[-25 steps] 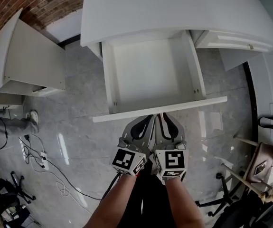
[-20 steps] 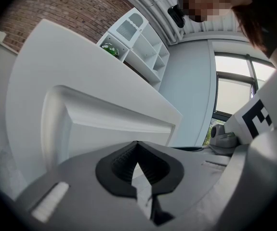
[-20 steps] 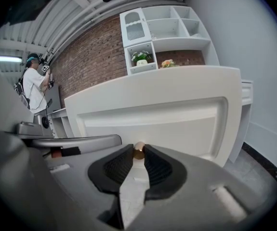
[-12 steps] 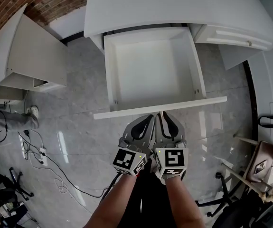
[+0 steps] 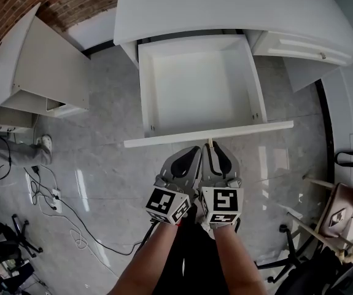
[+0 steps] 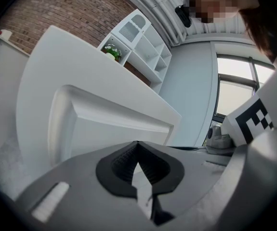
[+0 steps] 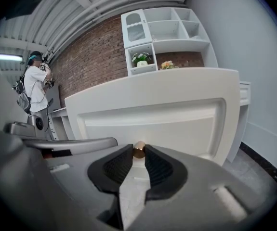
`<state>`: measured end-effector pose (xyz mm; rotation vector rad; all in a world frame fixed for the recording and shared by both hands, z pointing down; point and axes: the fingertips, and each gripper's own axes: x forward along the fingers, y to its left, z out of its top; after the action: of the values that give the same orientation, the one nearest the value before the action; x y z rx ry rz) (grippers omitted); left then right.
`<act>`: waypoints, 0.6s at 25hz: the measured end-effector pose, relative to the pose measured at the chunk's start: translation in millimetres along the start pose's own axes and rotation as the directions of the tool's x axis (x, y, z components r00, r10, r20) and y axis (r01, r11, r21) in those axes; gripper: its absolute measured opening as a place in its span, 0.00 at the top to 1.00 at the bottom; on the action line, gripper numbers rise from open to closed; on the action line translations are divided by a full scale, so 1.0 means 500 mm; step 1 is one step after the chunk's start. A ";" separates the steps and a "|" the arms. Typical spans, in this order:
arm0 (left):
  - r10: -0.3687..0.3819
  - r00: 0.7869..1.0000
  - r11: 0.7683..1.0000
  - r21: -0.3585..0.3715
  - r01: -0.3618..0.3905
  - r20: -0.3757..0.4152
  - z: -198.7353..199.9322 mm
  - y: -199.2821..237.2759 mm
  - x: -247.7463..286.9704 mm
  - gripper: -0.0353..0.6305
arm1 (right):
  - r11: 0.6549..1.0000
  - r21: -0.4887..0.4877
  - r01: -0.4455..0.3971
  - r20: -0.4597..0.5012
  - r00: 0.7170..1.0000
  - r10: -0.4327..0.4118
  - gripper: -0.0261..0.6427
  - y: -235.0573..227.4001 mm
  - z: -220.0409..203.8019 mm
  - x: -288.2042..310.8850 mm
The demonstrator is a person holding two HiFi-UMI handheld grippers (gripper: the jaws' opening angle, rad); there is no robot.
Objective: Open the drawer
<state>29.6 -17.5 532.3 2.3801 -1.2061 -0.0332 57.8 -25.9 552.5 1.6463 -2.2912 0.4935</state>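
Drawer [image 5: 194, 85] sits pulled well out at upper centre under the desk [image 5: 225, 11]; right tongs [image 7: 138, 154], jaws just eased a hair wider, pinch its brass knob [image 7: 138, 149], left tongs [image 6: 137, 146] closed empty, so I'd pull straight, level.

I am in what looks like an office or studio fitted out with white furniture. A brick wall [image 5: 16, 5] fills the upper left, above a polished grey stone floor [image 5: 102, 158]. Loose cables [image 5: 41, 192] trail at the left edge. Swivel-chair legs [image 5: 285, 251] show at the lower right. A white shelf unit [image 7: 162, 28] against the brick holds potted plants [image 7: 141, 59].
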 end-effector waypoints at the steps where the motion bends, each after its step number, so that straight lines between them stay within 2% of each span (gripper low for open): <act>1: -0.004 1.000 1.000 -0.001 0.004 -0.005 -0.001 -0.002 -0.001 0.95 | 1.000 0.007 0.005 0.001 1.000 -0.005 0.85 -0.002 -0.001 -0.003; 6: -0.008 1.000 1.000 0.010 0.008 -0.006 0.000 -0.010 -0.006 0.95 | 0.999 0.049 0.008 -0.010 1.000 -0.008 0.84 -0.003 -0.015 -0.020; 9: -0.006 1.000 1.000 0.020 0.006 0.002 0.004 -0.019 -0.014 0.95 | 0.999 0.053 0.001 0.017 1.000 -0.002 0.84 -0.005 -0.010 -0.041; 13: 0.002 1.000 0.999 0.037 -0.003 0.017 0.012 -0.037 -0.033 0.95 | 0.999 0.028 -0.030 0.068 0.997 0.028 0.95 0.001 0.019 -0.073; 15: 0.015 0.999 0.999 0.036 -0.016 0.031 0.021 -0.046 -0.045 0.95 | 0.999 0.017 -0.044 0.086 0.995 0.042 0.96 0.007 0.032 -0.092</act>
<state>30.8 7.2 508.9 2.4099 -1.2491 -0.0435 68.4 7.5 518.4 1.6604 -2.3948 0.4644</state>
